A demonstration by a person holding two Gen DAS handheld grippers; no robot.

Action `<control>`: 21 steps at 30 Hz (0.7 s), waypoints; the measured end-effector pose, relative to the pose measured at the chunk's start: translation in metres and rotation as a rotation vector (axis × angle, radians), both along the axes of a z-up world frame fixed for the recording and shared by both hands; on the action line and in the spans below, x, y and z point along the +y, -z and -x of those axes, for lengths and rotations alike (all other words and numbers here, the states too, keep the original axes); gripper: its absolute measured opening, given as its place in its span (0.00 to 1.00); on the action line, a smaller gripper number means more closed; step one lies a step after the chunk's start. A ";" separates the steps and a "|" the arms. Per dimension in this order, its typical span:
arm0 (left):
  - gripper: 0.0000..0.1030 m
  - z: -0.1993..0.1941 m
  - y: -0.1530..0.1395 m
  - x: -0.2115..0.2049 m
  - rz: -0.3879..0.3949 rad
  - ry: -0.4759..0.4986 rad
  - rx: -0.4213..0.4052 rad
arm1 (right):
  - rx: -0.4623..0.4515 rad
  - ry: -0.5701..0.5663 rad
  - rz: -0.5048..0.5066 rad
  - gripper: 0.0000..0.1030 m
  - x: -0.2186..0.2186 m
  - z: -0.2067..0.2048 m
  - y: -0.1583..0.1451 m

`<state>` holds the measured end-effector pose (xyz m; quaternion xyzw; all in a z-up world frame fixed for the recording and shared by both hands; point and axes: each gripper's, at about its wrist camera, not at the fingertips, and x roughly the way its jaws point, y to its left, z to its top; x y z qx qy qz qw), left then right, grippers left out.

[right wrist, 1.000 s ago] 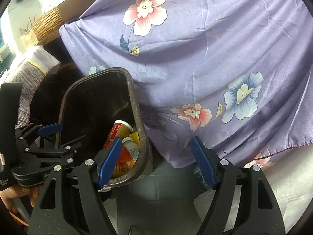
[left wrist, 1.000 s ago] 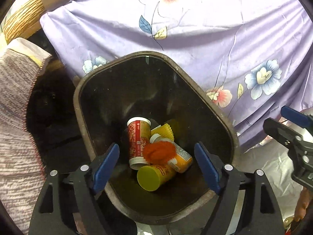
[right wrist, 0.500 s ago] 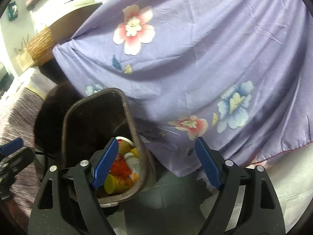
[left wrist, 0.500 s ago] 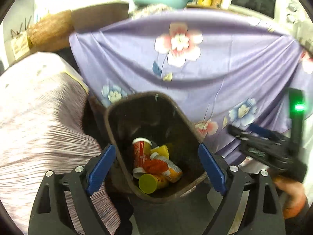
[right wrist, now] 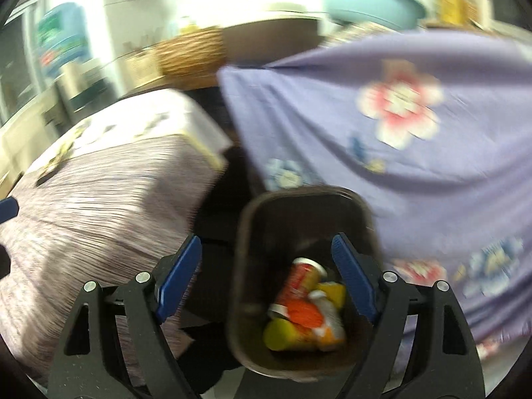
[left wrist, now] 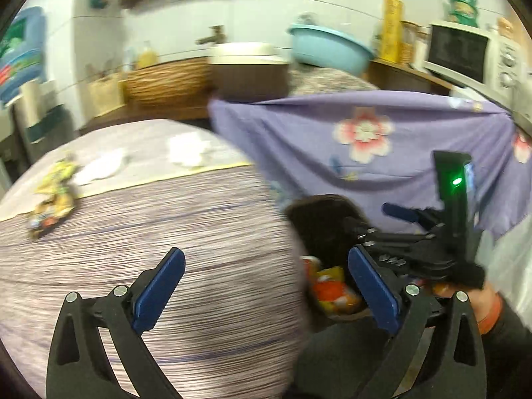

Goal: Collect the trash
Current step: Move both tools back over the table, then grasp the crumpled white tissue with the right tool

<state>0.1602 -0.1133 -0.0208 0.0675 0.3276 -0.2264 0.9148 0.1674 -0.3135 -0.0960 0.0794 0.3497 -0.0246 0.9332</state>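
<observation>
The dark oval plastic trash bin (right wrist: 301, 299) stands below the purple flowered cloth (right wrist: 415, 166), holding red, yellow and orange cups and bottles (right wrist: 304, 312). Left gripper (left wrist: 266, 292) and right gripper (right wrist: 266, 276) both gape, empty.

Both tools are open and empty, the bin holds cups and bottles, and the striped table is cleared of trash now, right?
Not quite: the striped table is not cleared. The left wrist view shows a crumpled yellow wrapper and white tissues lying on it. The rest holds: the left tool and right tool are open and empty, and the bin holds cups and bottles.
</observation>
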 end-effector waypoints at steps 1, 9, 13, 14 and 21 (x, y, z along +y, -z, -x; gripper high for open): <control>0.95 -0.002 0.000 0.011 -0.015 -0.022 -0.005 | -0.005 -0.028 0.004 0.78 0.009 -0.005 -0.003; 0.95 -0.032 0.002 0.123 -0.126 -0.247 -0.007 | 0.001 -0.227 0.012 0.79 0.073 -0.049 -0.027; 0.95 -0.045 0.003 0.162 -0.139 -0.316 0.009 | 0.014 -0.302 0.058 0.79 0.106 -0.086 -0.035; 0.95 -0.051 0.004 0.173 -0.128 -0.327 0.025 | 0.021 -0.313 0.064 0.79 0.111 -0.096 -0.036; 0.95 -0.070 0.010 0.208 -0.093 -0.370 0.069 | 0.087 -0.337 0.095 0.79 0.138 -0.169 -0.037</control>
